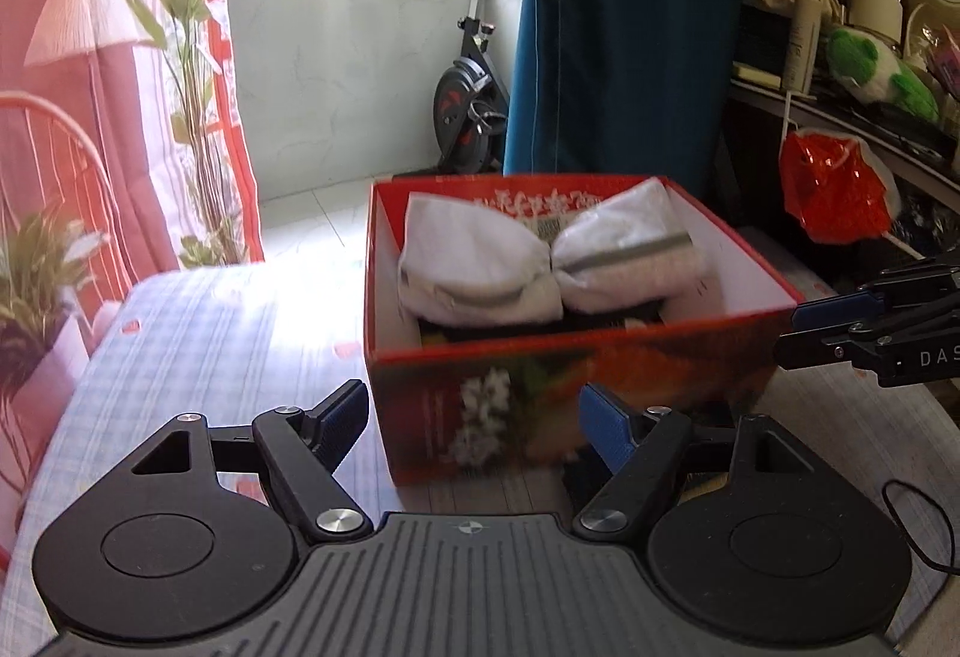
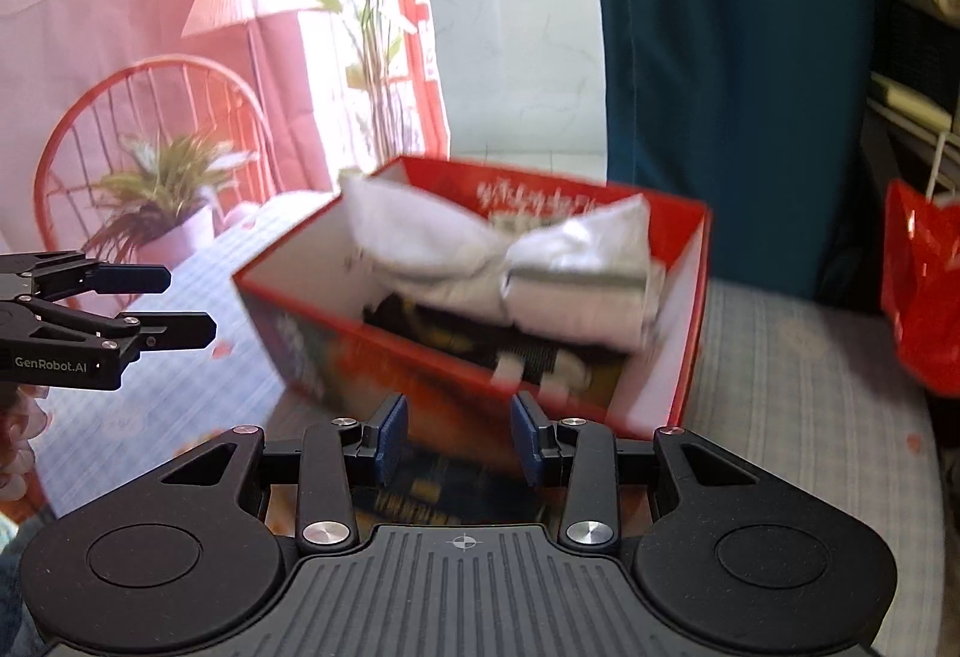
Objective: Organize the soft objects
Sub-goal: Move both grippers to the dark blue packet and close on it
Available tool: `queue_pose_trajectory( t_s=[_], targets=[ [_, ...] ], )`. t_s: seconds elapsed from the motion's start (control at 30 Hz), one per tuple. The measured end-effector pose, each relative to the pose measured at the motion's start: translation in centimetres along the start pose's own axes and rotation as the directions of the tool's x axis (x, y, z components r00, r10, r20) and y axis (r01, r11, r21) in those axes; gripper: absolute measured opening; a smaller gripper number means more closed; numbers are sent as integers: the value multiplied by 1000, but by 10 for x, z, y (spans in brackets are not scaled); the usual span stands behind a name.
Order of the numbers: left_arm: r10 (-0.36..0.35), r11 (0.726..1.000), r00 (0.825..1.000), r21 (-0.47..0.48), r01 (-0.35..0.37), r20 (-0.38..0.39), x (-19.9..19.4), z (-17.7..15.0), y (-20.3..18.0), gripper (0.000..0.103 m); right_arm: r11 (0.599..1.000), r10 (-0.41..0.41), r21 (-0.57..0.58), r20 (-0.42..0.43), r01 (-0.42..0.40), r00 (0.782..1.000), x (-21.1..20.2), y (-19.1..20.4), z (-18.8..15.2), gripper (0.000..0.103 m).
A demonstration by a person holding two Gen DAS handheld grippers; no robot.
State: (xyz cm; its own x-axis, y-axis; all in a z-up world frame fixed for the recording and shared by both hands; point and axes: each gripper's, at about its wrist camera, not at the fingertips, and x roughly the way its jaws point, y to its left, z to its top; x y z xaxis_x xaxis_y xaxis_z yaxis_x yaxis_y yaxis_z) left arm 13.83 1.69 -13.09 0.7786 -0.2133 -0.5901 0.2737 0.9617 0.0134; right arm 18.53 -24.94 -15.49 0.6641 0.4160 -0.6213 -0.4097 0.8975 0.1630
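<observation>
Both tools sit low in their own views: the left hand-held gripper (image 1: 474, 417) has its blue-padded fingers spread wide with nothing between them, poised just in front of the near wall of the red box (image 1: 564, 375). The right hand-held gripper (image 2: 459, 435) has its fingers part-way apart, no pad pressing on anything, and it too faces the box's near wall from close by; the picture there is blurred.

The box stands on a bench (image 1: 198, 333) covered with a pale blue checked cloth, sunlit on its left half. A thin black loop (image 1: 924, 525) lies on the cloth at the right edge of the left wrist view. Inside the box, two rolled white socks (image 1: 480, 261) lie side by side on top, one with a grey band, resting on darker items whose kind I cannot tell.

Beyond the bench, a pink curtain (image 1: 72, 57) printed with a lamp and a chair hangs at the left, with tall green plants (image 1: 186, 57) beside it. A dark teal curtain (image 1: 630, 27) hangs behind the box. Between the two curtains an exercise bike (image 1: 468, 75) stands on the pale floor by a window. At the right, cluttered shelves (image 1: 840, 111) carry brushes, a green and white plush toy (image 1: 876, 69) and a red plastic bag (image 1: 834, 189).
</observation>
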Motion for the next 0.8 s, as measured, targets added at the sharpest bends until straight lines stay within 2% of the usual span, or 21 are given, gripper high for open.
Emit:
queue_pose_trajectory(
  t_s=[0.17,0.37,0.6,0.8],
  targets=[
    [-32,999,998,-17,31,-52,8,-14,-2,79,1000,-16,13,-53,16,998,3,3,-25,35],
    [-131,991,985,-36,128,-116,32,-23,-11,76,999,-28,19,-101,30,994,16,-2,-40,36],
    [-211,977,957,-73,200,-199,72,-31,-21,70,999,-25,38,-172,32,985,45,-12,-56,40],
    [-286,958,920,-92,271,-267,105,-34,-25,69,997,-1,70,-213,17,977,67,-21,-65,41]
  ],
)
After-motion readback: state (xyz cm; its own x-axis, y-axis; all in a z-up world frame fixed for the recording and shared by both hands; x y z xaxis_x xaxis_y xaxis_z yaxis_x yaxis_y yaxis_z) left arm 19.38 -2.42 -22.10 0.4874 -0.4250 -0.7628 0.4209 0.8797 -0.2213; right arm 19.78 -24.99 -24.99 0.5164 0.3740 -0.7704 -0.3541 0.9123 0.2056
